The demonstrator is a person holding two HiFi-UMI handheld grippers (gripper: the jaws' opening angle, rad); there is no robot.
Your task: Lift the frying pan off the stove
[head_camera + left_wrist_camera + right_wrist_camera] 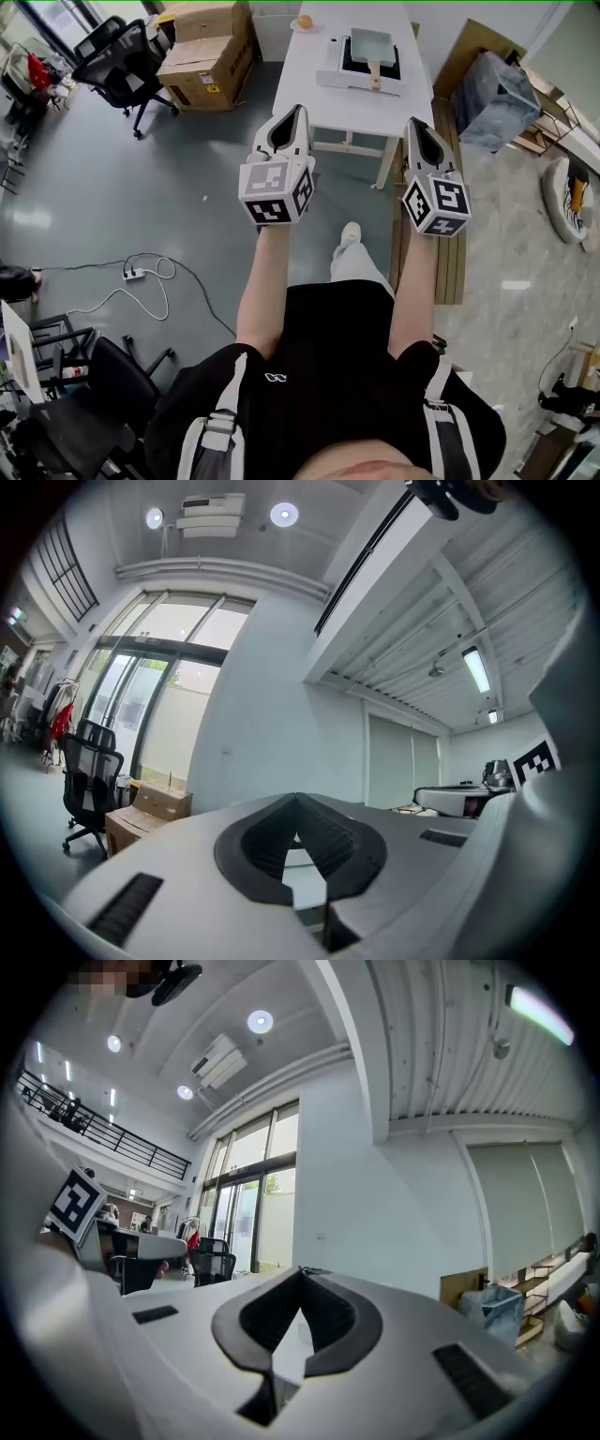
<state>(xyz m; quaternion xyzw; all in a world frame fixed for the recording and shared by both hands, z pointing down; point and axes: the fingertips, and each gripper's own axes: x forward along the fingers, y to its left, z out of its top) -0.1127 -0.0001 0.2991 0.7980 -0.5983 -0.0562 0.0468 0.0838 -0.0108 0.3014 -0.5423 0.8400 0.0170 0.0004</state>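
Observation:
A square grey frying pan with a wooden handle rests on a white portable stove at the far end of a white table. I stand back from the table, well short of the pan. My left gripper and right gripper are held up side by side, pointing toward the table. Both are shut with nothing in them. The left gripper view shows its jaws meeting at the tip, as does the right gripper view. Neither gripper view shows the pan.
An orange lies at the table's far corner. Cardboard boxes and a black office chair stand to the left. A wooden bench and a grey bag are on the right. A power strip with cables lies on the floor.

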